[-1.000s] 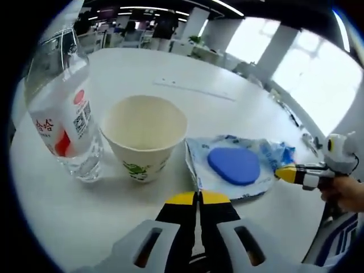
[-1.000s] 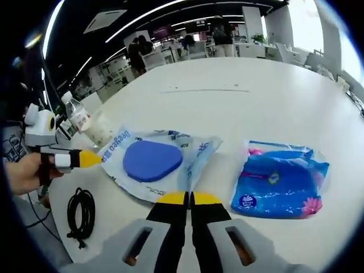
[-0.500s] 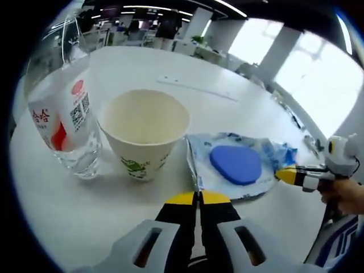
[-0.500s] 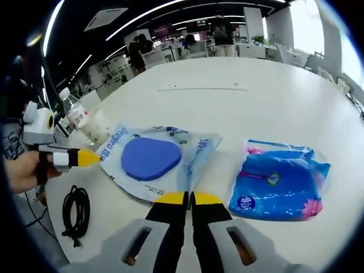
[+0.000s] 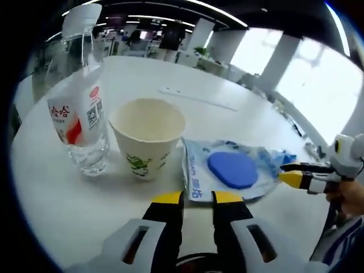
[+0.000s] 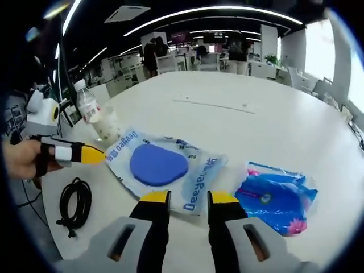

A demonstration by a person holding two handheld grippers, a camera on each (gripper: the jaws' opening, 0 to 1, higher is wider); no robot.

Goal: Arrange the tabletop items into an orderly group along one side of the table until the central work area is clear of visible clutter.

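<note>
Two yellow-tipped jaws of our left gripper [image 5: 192, 197] rise from the bottom of the left gripper view, parted with a clear gap and grasping nothing; just ahead of them on the white table [image 5: 51, 187] lies a clear wipes pack [image 5: 227, 173] with a blue lid [image 5: 232, 169], its near edge just beyond the tips; to the left of the pack stands a paper cup [image 5: 147, 136], upright and empty as far as we can see; further left, close beside the cup, stands a clear water bottle [image 5: 79, 108] with a red and white label; at the right edge our right gripper [image 5: 293, 173] comes in, held in a hand [image 5: 350, 196], its yellow tip at the far edge of the pack; whether it touches, we cannot tell

Turning to the right gripper view, our right gripper [image 6: 182, 198] shows its jaws spread apart too, clasping nothing; the wipes pack [image 6: 165, 170] lies just ahead of them; to the right, a little apart, lies a blue tissue packet [image 6: 273, 196]; the water bottle [image 6: 94, 116] stands beyond the pack on the left; a coiled black cable [image 6: 74, 205] lies near the table edge; our left gripper [image 6: 91, 154], held in a hand [image 6: 23, 159], points its yellow tip at the left corner of the pack
</note>
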